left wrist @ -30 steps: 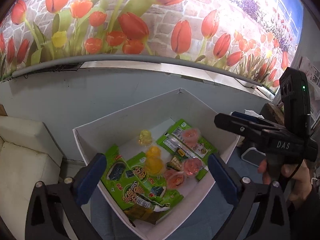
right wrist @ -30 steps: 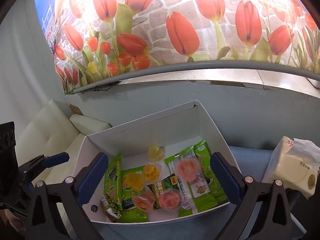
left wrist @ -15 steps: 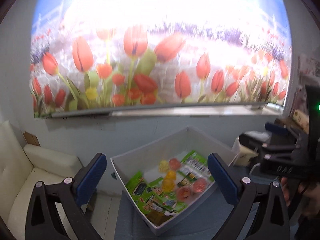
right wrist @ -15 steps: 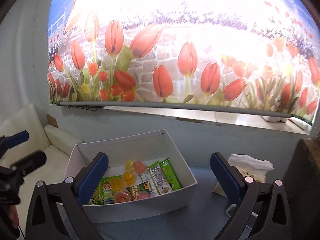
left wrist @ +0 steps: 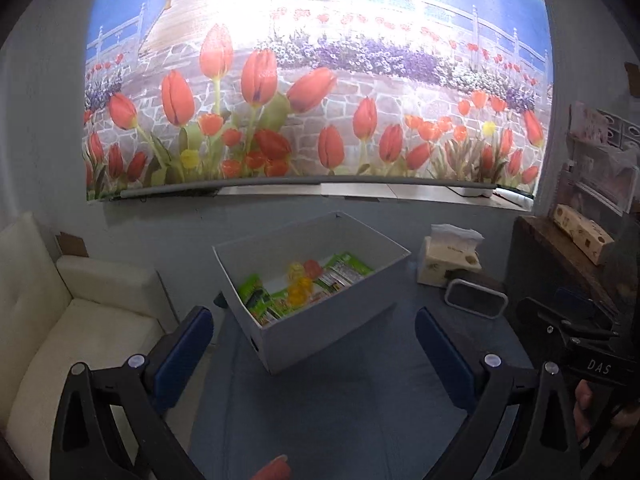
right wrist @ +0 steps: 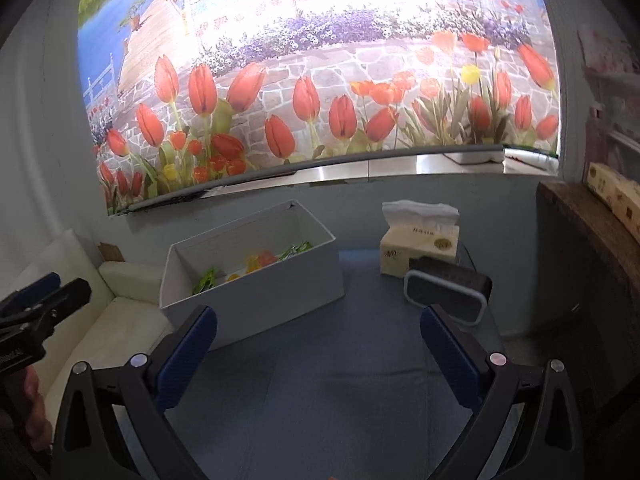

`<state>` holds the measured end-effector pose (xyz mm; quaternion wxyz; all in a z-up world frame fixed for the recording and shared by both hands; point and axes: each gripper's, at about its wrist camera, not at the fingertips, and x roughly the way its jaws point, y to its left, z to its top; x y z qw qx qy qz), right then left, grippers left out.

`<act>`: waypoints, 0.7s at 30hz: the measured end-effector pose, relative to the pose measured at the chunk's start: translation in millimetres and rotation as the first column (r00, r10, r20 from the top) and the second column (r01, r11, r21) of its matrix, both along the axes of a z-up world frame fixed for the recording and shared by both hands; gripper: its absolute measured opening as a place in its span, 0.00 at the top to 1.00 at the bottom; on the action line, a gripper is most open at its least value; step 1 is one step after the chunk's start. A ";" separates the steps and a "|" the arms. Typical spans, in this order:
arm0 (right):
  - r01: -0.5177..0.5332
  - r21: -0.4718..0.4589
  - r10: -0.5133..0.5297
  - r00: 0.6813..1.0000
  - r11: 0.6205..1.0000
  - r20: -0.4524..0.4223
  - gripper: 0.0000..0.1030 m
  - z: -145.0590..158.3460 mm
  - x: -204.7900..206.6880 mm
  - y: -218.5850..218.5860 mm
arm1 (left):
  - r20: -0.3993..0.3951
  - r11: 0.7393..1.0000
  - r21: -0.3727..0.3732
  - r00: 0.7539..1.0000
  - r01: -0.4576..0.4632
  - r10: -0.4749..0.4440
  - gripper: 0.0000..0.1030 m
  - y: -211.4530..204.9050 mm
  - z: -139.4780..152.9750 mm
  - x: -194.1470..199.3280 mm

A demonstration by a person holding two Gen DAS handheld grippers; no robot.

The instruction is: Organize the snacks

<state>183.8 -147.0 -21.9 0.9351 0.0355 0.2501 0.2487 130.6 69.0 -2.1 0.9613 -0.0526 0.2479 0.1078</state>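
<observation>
A white cardboard box (left wrist: pixel 332 332) (right wrist: pixel 280 292) stands on the blue table, holding green snack packets (left wrist: pixel 260 300) (right wrist: pixel 206 279) and small yellow and pink jelly cups (left wrist: pixel 299 288) (right wrist: pixel 260 259). My left gripper (left wrist: pixel 314 344) is open and empty, well back from the box and above the table. My right gripper (right wrist: pixel 318 344) is also open and empty, back from the box's right front. In the left wrist view the right gripper (left wrist: pixel 568 320) shows at the right edge, held by a hand. A pink-red thing (left wrist: pixel 274 470) peeks in at the bottom edge, too cropped to identify.
A tissue pack (left wrist: pixel 450 256) (right wrist: pixel 420 246) and a dark, white-rimmed device (left wrist: pixel 476 304) (right wrist: pixel 448 294) sit right of the box. A white sofa (left wrist: pixel 60 320) lies left. A wooden shelf (right wrist: pixel 588 248) stands right. A tulip mural (left wrist: pixel 312 92) covers the wall behind.
Both grippers have pulled back and up from over the box; it now looks smaller and farther. More blue table shows in front. Both stay open.
</observation>
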 end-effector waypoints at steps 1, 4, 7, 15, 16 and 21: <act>-0.006 0.002 0.006 1.000 1.000 0.000 0.00 -1.4 -12.3 -6.0 | -0.010 1.000 0.003 1.000 0.006 -0.006 0.00 -9.1 -2.6 -7.2; -0.031 -0.024 0.031 0.999 0.999 0.025 0.00 0.6 -44.8 -14.2 | -0.013 0.999 0.010 0.999 0.034 -0.033 0.00 -33.1 -5.0 -32.3; -0.044 -0.038 0.045 0.999 0.998 0.029 0.00 6.0 -73.6 -25.0 | -0.011 0.999 -0.013 0.999 0.047 -0.047 0.00 -47.8 -2.0 -54.3; -0.047 -0.057 0.047 0.999 0.997 -0.002 0.00 11.1 -106.0 -44.2 | -0.037 0.995 -0.084 0.998 0.049 -0.052 0.00 -52.8 -1.5 -84.7; -0.050 -0.059 0.050 0.999 0.997 -0.006 0.00 10.2 -108.0 -43.7 | -0.038 0.995 -0.083 0.998 0.047 -0.050 0.00 -52.7 -1.7 -87.1; -0.093 -0.046 0.091 0.995 0.995 -0.045 0.00 3.4 -112.1 -38.6 | -0.045 0.997 -0.075 0.998 0.029 -0.033 0.00 -50.2 -1.7 -95.1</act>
